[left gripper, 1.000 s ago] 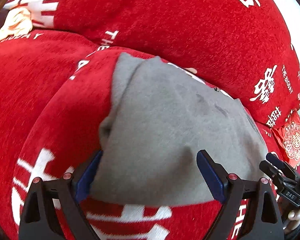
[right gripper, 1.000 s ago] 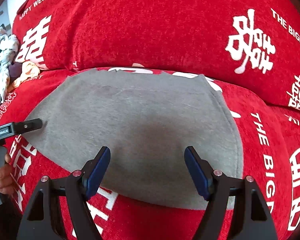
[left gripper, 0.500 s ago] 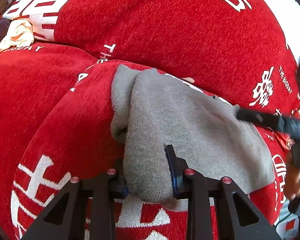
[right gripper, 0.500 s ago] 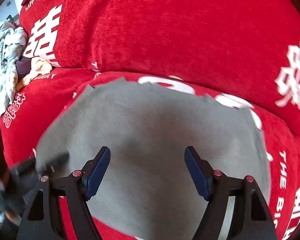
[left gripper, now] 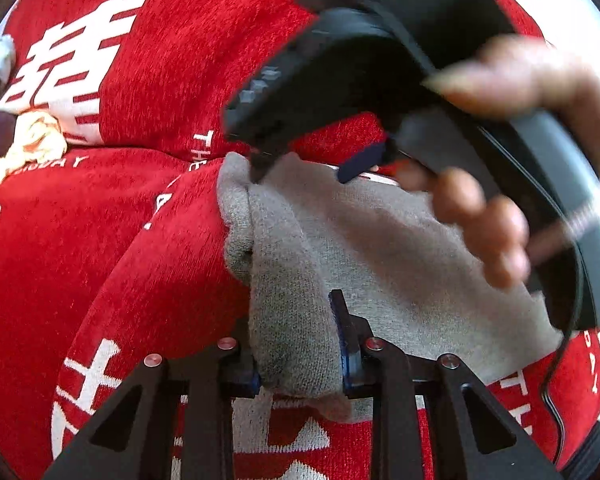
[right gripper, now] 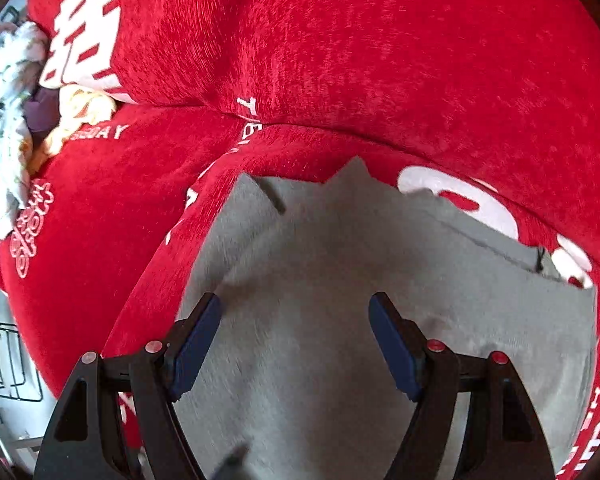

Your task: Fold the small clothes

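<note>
The left gripper (left gripper: 298,344) sits nearest in its own view, its jaws closing, by a last small amount, on a bunched fold at the near left corner of the grey garment (left gripper: 380,264). The cloth fills the gap between the blue pads and bulges out below them, so the pinch looks firm. That grip probably serves as the handle for carrying this edge over in a fold.

The garment lies on the seat cushion of the red sofa (left gripper: 100,240), close to the cushion's front edge, with its left edge rolled up in a ridge where the pinch pulls it. The rest lies fairly flat, which suits folding in place.

Farther off, the right gripper (right gripper: 296,344) hangs over the middle of the cloth, jaws spread wide with nothing between them, pointing steeply down. Seen from the left wrist, it is blurred, with the person's right hand (left gripper: 500,184) around its handle. It seems to be heading for the far left corner.

Beyond, at the sofa's left end against the backrest, sits a small pile of other clothes (right gripper: 16,120), likely awaiting their turn.
</note>
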### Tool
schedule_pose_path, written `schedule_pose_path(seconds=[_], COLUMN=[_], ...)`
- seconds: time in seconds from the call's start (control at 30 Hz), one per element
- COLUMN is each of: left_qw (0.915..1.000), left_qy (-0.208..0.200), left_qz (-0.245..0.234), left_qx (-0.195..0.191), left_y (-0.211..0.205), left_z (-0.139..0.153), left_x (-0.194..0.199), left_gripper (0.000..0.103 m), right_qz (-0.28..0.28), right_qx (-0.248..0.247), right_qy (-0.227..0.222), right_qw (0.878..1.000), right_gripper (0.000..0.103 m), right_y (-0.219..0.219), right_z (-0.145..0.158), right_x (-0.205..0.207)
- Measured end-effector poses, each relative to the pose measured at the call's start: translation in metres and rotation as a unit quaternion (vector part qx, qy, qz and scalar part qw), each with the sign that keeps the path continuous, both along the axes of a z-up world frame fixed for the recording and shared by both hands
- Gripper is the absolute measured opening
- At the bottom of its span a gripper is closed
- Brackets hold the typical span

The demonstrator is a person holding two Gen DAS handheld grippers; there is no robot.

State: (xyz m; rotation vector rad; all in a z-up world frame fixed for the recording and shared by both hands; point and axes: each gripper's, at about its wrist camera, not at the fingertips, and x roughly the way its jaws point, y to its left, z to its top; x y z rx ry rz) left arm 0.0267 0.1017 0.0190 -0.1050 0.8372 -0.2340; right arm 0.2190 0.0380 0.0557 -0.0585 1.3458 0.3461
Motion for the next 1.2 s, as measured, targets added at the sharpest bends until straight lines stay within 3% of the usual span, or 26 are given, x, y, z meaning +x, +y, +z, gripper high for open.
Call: schedule_pose_path(seconds=[0.13, 0.37, 0.47, 0.5, 0.57, 0.83, 1.2], left_qw=[0.9999, 0.9998, 1.0000, 1.0000, 1.0000, 0.9998, 0.9990], left_qy=[-0.006, -0.007, 0.001, 0.003, 0.004, 0.003, 0.018], left_qz=[-0.004, -0.005, -0.003, -0.002, -0.003, -0.005, 0.002], left_qx=[0.010, 0.016, 0.008, 0.006, 0.005, 0.018, 0.042], left_y=[-0.002, -0.001, 0.002, 0.003, 0.003, -0.001, -0.015], left_z=[0.002, 0.004, 0.002, 0.002, 0.001, 0.004, 0.016], left_x=[-0.004, -0.006, -0.004, -0.002, -0.001, -0.004, -0.004], left_gripper=[0.028, 0.028, 0.028, 0.028, 0.028, 0.028, 0.028], right_qz=[0.002, 0.042, 0.065, 0.059, 0.050, 0.042, 0.010], right_qx=[0.021, -0.048, -0.096, -0.090, -0.073, -0.014, 0.055], right_qy=[0.036, 0.081, 0.046, 0.045, 0.041, -0.002, -0.011], right_qw=[0.999, 0.995, 0.992, 0.993, 0.995, 0.999, 0.998], right_gripper=[0.079, 0.079, 0.039, 0.029, 0.019, 0.015, 0.015], right_y=[0.014, 0.052, 0.060, 0.056, 0.045, 0.018, -0.020], right_z=[-0.003, -0.035, -0.036, -0.034, -0.030, -0.008, 0.017], right_x=[0.011, 0.018, 0.015, 0.016, 0.019, 0.011, 0.006])
